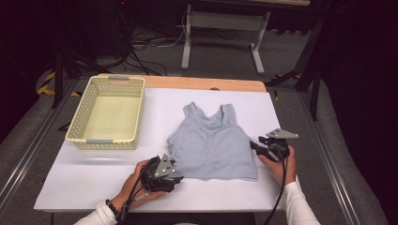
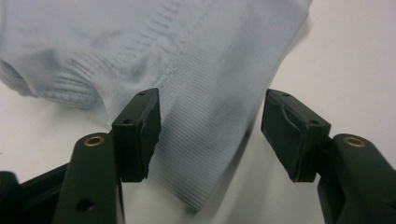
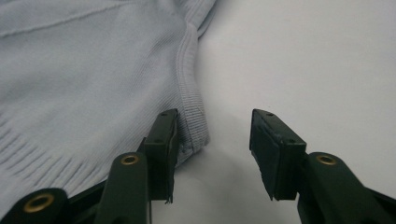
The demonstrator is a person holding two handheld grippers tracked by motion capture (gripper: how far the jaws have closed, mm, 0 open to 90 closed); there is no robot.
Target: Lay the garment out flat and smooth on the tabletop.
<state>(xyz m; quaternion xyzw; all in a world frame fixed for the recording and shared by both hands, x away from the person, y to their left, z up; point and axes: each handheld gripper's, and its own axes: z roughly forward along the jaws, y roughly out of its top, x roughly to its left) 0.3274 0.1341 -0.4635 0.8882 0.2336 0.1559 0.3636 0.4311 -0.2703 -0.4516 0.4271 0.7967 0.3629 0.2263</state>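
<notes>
Pale blue ribbed fabric, a sleeveless top [image 1: 213, 143], lies spread flat on the white bench [image 1: 84, 180], straps pointing away from the person and hem toward them. Left of it sits a yellow basket [image 1: 109, 112], with nothing inside. As I read it, the top is laid out and smoothed, but no fold is made and nothing has gone into the basket, so most of the work is left.

At the lower left corner of the top, the left claw [image 2: 210, 130] stands part open; in the left gripper view the corner of the hem lies between its pads, which do not press on it. By the right side edge, the right claw [image 3: 212, 149] is also part open; one pad sits just against the ribbed edge band, the other over bare bench, gripping nothing.
</notes>
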